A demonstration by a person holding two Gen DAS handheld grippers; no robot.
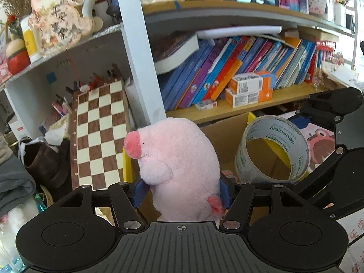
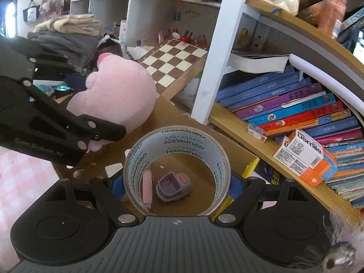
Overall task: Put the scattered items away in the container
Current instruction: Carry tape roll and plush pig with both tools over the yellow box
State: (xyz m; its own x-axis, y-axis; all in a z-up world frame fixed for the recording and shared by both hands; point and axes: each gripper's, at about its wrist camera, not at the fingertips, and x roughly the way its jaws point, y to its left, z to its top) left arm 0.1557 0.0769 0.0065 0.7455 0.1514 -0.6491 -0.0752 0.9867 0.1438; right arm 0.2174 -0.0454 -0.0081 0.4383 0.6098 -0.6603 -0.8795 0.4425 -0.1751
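A pink plush pig [image 1: 177, 163] sits between the blue pads of my left gripper [image 1: 182, 191], which is shut on its body. My right gripper [image 2: 176, 185] is shut on a roll of clear packing tape [image 2: 177, 166], with its pads pressing the roll's outer sides. Both are held above an open cardboard box [image 2: 173, 113]. Through the roll's hole I see a purple toy car [image 2: 174, 187] and a pink stick [image 2: 147, 187] lying on the box floor. In the left wrist view the tape roll [image 1: 273, 150] hangs to the right of the pig.
A chessboard [image 1: 100, 136] leans to the left behind the box, beside a white shelf post [image 1: 141, 52]. A shelf of slanted books [image 1: 227, 75] and orange-white cartons [image 1: 250, 88] runs behind the box. Folded clothes [image 2: 66, 36] are piled at the far left.
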